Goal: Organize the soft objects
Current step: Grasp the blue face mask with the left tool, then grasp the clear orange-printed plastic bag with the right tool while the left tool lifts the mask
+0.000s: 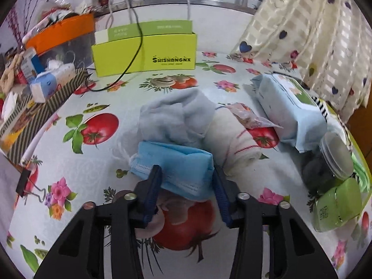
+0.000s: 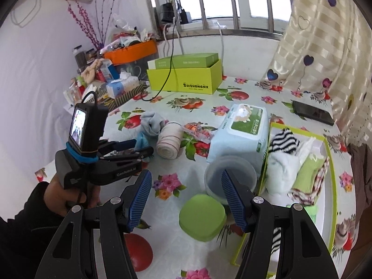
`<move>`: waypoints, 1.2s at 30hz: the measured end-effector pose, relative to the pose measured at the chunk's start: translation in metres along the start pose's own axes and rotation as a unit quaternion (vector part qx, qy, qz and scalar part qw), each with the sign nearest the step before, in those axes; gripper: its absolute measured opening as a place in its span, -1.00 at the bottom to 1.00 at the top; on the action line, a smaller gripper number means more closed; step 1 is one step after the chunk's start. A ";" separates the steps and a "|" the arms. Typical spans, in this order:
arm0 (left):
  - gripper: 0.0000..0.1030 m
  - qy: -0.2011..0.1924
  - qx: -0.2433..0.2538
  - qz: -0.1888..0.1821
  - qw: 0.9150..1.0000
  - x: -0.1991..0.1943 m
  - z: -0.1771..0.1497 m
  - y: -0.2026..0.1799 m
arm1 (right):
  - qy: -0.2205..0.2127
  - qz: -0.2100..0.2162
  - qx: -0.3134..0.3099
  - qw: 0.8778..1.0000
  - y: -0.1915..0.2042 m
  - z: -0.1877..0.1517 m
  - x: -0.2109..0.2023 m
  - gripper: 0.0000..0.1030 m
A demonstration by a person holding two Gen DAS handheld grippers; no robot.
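Note:
A folded blue face mask [image 1: 176,165] lies on the flowered tablecloth between the fingers of my left gripper [image 1: 186,181]. The jaws are open around it, one finger at each side; the same gripper shows in the right wrist view [image 2: 137,146]. Behind the mask lie a grey cloth [image 1: 172,118] and a rolled cream towel with red stripes [image 1: 232,137]. My right gripper [image 2: 186,200] is open and empty above a green lid [image 2: 202,218]. A yellow-green tray [image 2: 331,162] at the right holds a striped sock [image 2: 282,140] and other soft items.
A blue wet-wipe pack [image 2: 241,127] lies mid-table, with a clear jar [image 2: 230,174] before it. A lime box [image 2: 186,79] with a black cable stands at the back. Clutter and a tissue pack [image 2: 121,86] fill the back left. A phone [image 2: 312,115] lies far right.

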State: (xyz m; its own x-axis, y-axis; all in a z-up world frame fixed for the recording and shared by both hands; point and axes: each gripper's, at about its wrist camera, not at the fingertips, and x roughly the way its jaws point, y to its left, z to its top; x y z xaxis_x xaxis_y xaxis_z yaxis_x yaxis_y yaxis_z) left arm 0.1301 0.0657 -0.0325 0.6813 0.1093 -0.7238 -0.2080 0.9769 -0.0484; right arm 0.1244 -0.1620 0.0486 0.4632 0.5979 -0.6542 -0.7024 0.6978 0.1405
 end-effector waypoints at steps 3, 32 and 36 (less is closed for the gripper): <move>-0.62 -0.004 -0.022 -0.006 1.000 -0.003 -0.002 0.010 | 0.010 -0.004 -0.019 1.000 0.003 0.013 0.011 0.22; -0.70 -0.053 -0.089 -0.070 0.992 -0.058 -0.008 0.049 | 0.250 -0.073 -0.247 0.933 0.019 0.077 0.204 -0.61; -0.70 -0.053 -0.086 -0.069 0.992 -0.060 -0.008 0.046 | 0.236 -0.071 -0.253 0.936 0.024 0.076 0.197 -0.72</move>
State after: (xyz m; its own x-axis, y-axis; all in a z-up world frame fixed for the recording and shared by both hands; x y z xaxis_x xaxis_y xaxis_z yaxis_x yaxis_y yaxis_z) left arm 0.0742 0.1025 0.0029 0.7802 0.0051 -0.6255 -0.2191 0.9389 -0.2656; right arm 0.2401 0.0025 -0.0207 0.3655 0.1896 -0.9113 -0.8726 0.4105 -0.2646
